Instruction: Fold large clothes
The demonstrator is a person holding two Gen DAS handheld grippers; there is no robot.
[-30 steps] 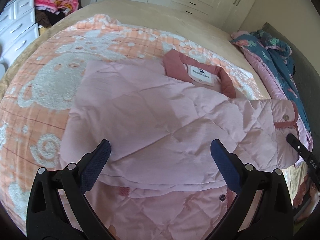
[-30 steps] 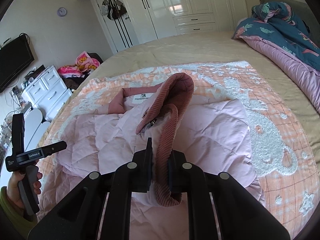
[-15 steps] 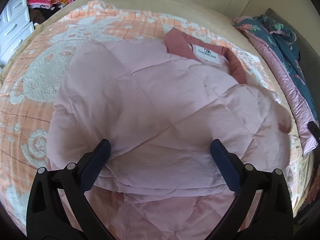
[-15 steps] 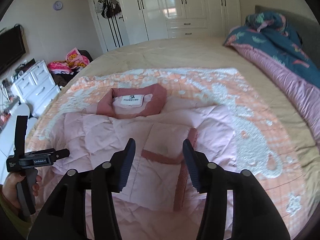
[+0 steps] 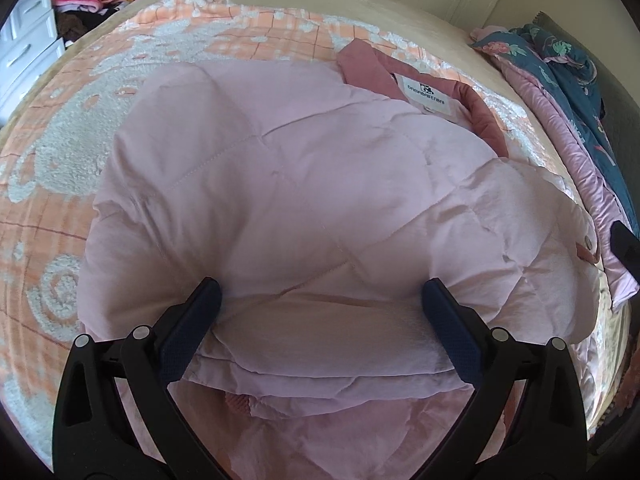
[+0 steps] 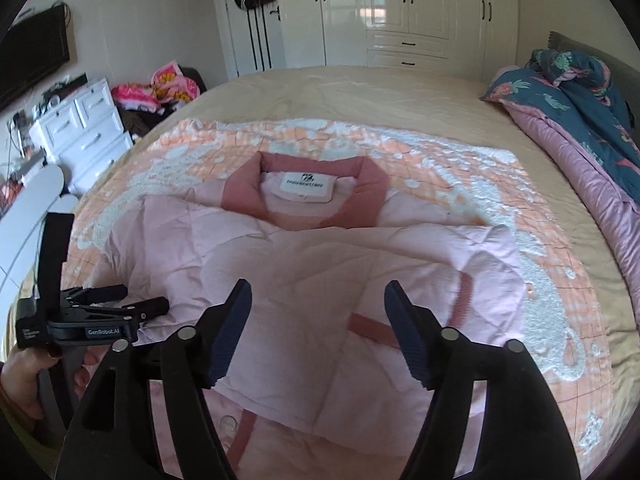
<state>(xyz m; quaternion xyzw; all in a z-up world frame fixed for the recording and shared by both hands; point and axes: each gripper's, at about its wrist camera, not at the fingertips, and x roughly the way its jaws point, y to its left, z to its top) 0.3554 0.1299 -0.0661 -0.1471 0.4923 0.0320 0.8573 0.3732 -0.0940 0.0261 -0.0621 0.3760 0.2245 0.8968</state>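
A pale pink quilted jacket [image 6: 320,264] with a darker pink collar [image 6: 240,196] and a white label lies on the orange and white blanket [image 6: 532,240], both sleeves folded over its front. My right gripper [image 6: 318,300] hovers above the folded sleeve, its jaws opening with nothing between them. My left gripper [image 5: 318,294] is open wide, low over the jacket [image 5: 304,200] at its left side, fingers straddling a fold of fabric without pinching it. It also shows at the left of the right wrist view as the left gripper [image 6: 120,308], held by a hand.
A rolled blue and pink quilt [image 6: 580,108] lies along the bed's right side. White drawers [image 6: 80,120] and a heap of clothes [image 6: 160,88] stand left of the bed, white wardrobes [image 6: 400,12] behind it. Beige bedding [image 6: 360,92] lies beyond the blanket.
My right gripper let go of the ribbed sleeve cuff, which dropped flat onto the jacket, and its jaws spread apart. My left gripper sank closer to the jacket.
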